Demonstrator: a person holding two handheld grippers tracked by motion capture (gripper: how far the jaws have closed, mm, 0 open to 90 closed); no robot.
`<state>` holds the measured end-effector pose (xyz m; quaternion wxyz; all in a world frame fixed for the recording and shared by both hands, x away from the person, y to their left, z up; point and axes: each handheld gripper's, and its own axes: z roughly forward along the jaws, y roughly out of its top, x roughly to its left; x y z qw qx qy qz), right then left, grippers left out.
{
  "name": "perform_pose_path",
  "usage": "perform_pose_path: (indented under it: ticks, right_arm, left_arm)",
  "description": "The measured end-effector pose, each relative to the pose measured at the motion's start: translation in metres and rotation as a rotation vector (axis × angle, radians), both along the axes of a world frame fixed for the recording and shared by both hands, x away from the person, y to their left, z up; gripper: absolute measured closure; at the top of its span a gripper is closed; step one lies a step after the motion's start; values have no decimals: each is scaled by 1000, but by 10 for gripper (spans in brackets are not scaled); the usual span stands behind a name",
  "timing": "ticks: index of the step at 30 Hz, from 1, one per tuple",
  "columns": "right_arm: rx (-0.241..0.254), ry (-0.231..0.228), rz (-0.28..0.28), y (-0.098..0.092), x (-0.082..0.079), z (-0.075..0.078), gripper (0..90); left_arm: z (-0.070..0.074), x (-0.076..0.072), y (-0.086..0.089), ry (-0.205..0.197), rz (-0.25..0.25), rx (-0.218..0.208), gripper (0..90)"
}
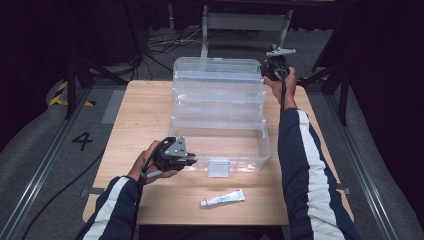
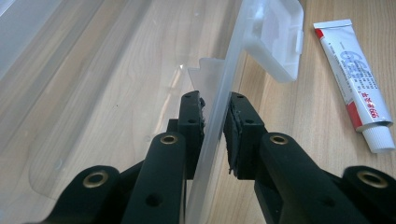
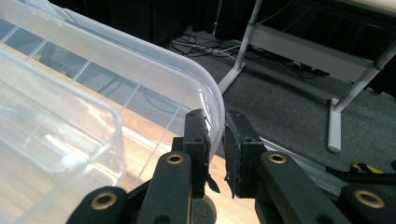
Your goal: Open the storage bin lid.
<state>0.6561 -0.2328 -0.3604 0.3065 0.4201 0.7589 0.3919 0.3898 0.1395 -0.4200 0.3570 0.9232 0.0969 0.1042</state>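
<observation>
A clear plastic storage box (image 1: 220, 115) stands unfolded in stepped tiers on the wooden table (image 1: 140, 120). My left gripper (image 1: 192, 160) is at the near left corner of the lowest tray. In the left gripper view its jaws (image 2: 215, 105) are shut on the tray's thin front wall (image 2: 226, 79), one pad on each side. My right gripper (image 1: 269, 69) is at the far right corner of the top tier. In the right gripper view it (image 3: 215, 122) is shut on the curved rim of that clear part (image 3: 140, 74). A white latch (image 1: 218, 168) hangs on the front wall.
A white tube with red print (image 1: 223, 198) lies on the table in front of the box, right of my left hand; it also shows in the left gripper view (image 2: 356, 84). Beyond the table's far edge are a grey frame (image 1: 245, 22), cables and dark carpet.
</observation>
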Motion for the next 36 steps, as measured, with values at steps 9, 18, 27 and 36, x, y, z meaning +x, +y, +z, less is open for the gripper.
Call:
perform_pose_path:
  ticks: [9,18,27,36]
  right_arm:
    - [45,20,42,-4,6,-12,900]
    - [-30,51,23,-6,4,-13,900]
    - [-1,28,29,-17,-13,-5,888]
    - [-1,18,25,-26,-28,1,892]
  left_arm:
    - [0,0,0,-12,4,5,780]
    - [-2,2,3,5,6,0,776]
    - [-2,0,2,2,14,8,765]
    - [-1,-2,3,-6,30,12,757]
